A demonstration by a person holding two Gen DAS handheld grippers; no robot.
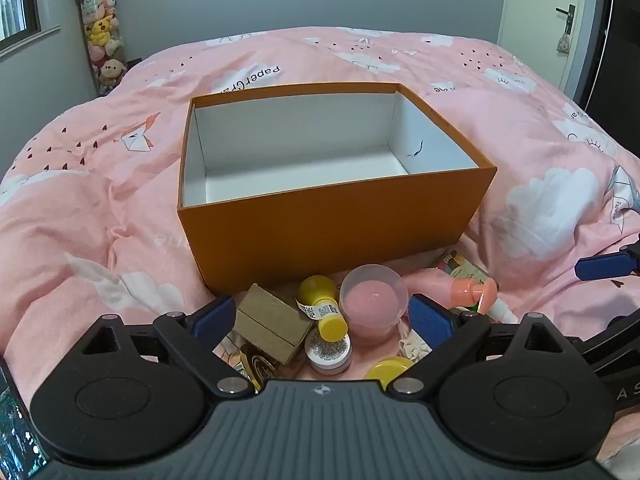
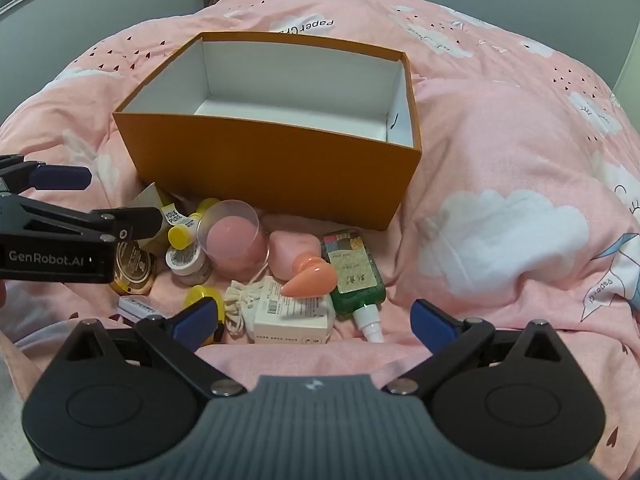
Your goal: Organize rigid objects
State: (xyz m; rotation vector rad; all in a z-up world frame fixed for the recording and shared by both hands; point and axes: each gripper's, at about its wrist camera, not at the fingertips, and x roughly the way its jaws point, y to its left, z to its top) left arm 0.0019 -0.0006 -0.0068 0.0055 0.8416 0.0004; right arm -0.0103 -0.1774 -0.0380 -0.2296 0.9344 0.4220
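An open orange box (image 1: pixel 332 236) with a white, empty inside stands on the pink bed; it also shows in the right wrist view (image 2: pixel 272 168). In front of it lies a pile of small items: a clear cup with a pink candle (image 1: pixel 374 304) (image 2: pixel 236 240), a yellow-capped bottle (image 1: pixel 322 304), a brown cardboard box (image 1: pixel 270 328), a white jar (image 1: pixel 328 350), a green spray bottle (image 2: pixel 354 276), a white box (image 2: pixel 290 314) and a peach pump top (image 2: pixel 310 278). My left gripper (image 1: pixel 322 318) is open above the pile. My right gripper (image 2: pixel 314 318) is open over the white box.
The pink cloud-print duvet (image 2: pixel 500 208) covers the bed, rumpled around the box. A gold tin (image 2: pixel 134 270) and a yellow lid (image 2: pixel 202 296) lie at the pile's left. A column of plush toys (image 1: pixel 102 40) stands at the far left wall; a door (image 1: pixel 560 16) is far right.
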